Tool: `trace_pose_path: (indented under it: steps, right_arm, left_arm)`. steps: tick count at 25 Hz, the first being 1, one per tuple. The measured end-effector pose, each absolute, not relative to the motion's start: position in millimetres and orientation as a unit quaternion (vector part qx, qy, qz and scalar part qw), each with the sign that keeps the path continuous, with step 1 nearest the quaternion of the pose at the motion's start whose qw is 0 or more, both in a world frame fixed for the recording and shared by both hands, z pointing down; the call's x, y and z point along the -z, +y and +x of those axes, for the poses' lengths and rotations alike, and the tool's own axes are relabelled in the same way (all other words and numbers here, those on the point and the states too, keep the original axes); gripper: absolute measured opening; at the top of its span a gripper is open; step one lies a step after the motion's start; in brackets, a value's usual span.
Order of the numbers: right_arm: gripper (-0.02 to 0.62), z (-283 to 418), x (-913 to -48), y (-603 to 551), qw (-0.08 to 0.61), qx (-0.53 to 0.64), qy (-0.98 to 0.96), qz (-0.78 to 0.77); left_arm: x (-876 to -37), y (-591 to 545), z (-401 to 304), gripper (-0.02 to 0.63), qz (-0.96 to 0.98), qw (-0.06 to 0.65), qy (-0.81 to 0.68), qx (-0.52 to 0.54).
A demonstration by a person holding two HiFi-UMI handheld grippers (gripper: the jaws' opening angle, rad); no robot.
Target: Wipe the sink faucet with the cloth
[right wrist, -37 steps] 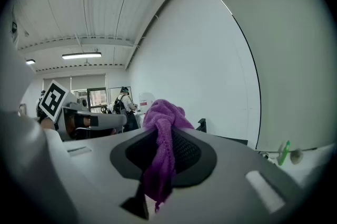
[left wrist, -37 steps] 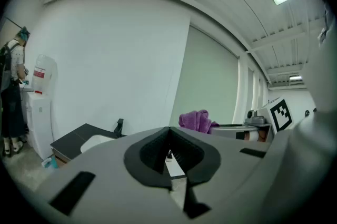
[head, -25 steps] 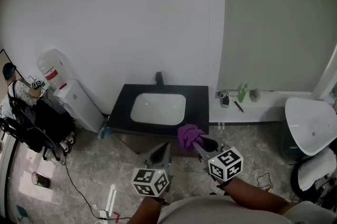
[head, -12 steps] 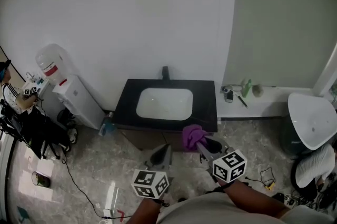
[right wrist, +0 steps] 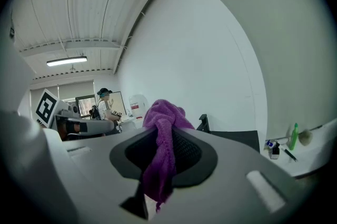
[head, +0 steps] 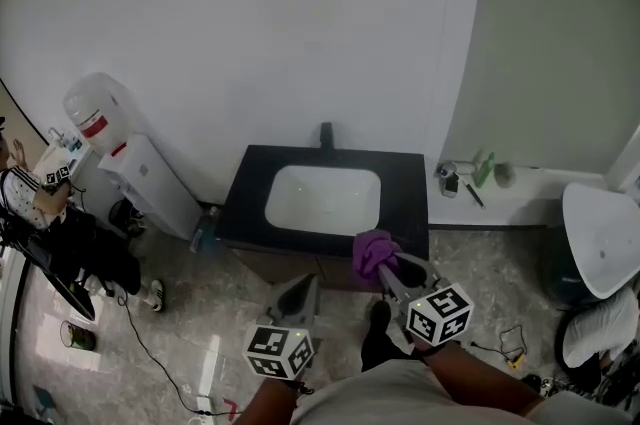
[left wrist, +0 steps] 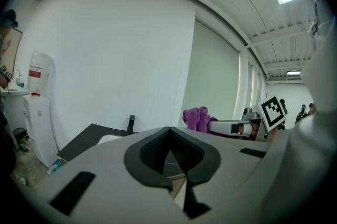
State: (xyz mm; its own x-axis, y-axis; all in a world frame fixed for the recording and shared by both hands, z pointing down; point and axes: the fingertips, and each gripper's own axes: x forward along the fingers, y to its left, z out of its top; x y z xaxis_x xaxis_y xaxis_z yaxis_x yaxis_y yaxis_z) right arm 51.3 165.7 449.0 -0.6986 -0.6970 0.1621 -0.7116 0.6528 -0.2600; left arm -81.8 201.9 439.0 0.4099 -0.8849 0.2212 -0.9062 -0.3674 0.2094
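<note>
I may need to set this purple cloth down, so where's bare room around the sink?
The black countertop has bare strips left and right of the white basin. The black faucet takes the middle behind the basin. The white ledge to the right is crowded with small bottles at its counter end, barer farther along.
</note>
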Motion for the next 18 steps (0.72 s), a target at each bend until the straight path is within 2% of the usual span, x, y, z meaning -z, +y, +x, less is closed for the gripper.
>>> trace_pose_path:
  steps: [6,14,18]
  right_arm:
    - [0.074,32.8,-469.8,43.4,0.023,-0.181,-0.914,0.362]
    - [0.075,15.2,-510.2,-98.1,0.094,-0.185,-0.928,0.309]
    - [0.075,-14.5,-547.6,-136.2,0.142,-0.178,-0.934,0.277]
  left_arm:
    - [-450.9,85.5,-94.0,0.007,0.813,0.154,-0.560,-0.044]
    - [-482.9,-62.7,-93.7,0.008,0.806,0.167,-0.565,-0.063]
    - [-509.5,-104.5,-110.0,0.008,0.798,0.197,-0.567,-0.056]
